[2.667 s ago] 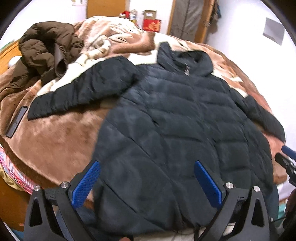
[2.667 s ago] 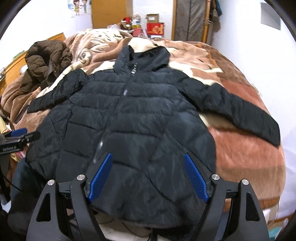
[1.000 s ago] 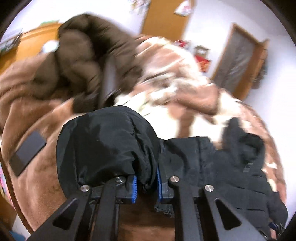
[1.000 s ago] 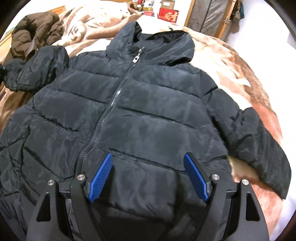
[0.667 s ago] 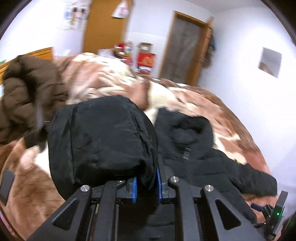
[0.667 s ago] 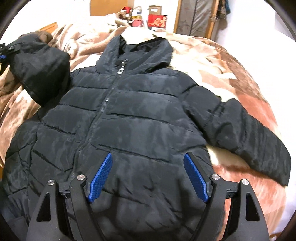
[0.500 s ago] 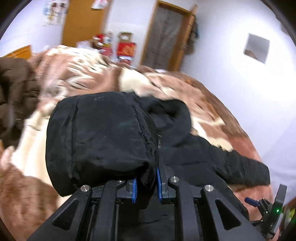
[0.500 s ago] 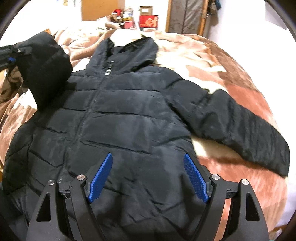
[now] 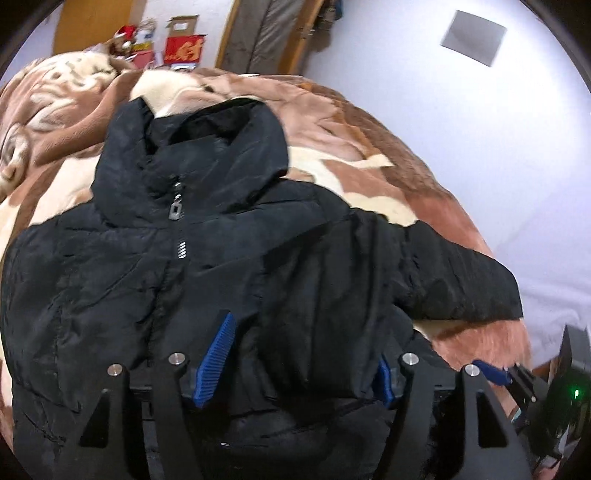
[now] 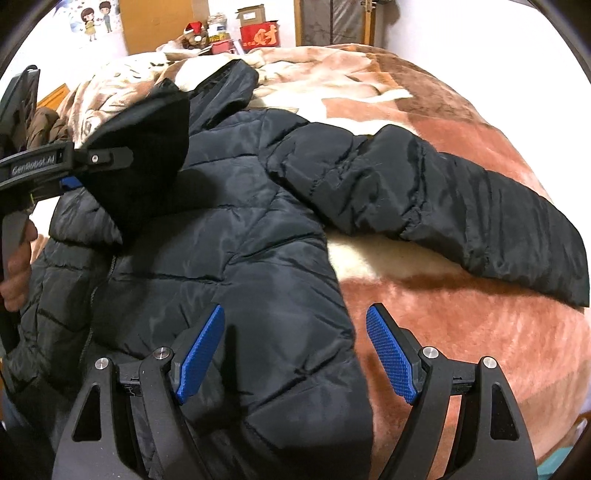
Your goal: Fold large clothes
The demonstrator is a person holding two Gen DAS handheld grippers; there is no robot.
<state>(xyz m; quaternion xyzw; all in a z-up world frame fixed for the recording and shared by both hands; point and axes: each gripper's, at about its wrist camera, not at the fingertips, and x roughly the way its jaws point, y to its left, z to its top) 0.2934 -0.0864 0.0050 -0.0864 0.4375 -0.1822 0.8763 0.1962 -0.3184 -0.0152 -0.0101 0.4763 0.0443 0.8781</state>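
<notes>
The bed [image 10: 461,122] fills most of both views, covered with a brown, pink and cream plush blanket [image 9: 369,147], white walls behind it and a wooden door [image 9: 266,33] at the far end. My black puffer jacket [image 10: 240,221] lies face up across the blanket, zipped, collar toward the door. Its right sleeve [image 10: 461,206] stretches flat out onto the blanket, as it did a second ago. The left sleeve [image 9: 317,314] has changed: a second ago I had it lifted out beside the jacket with its cuff pinched, and now it is folded in across the chest. My left tool [image 9: 295,354] is opening, its blue pads [image 9: 214,354] drawn apart on either side of the cuff, which still sits between them; from the right wrist view the dark cuff looks bunched at the tool's tip. My right tool [image 10: 295,354] stays spread wide, nothing between its pads, and has shifted from over the jacket's front to its right hem edge. A red box [image 10: 258,35] sits by the door.
</notes>
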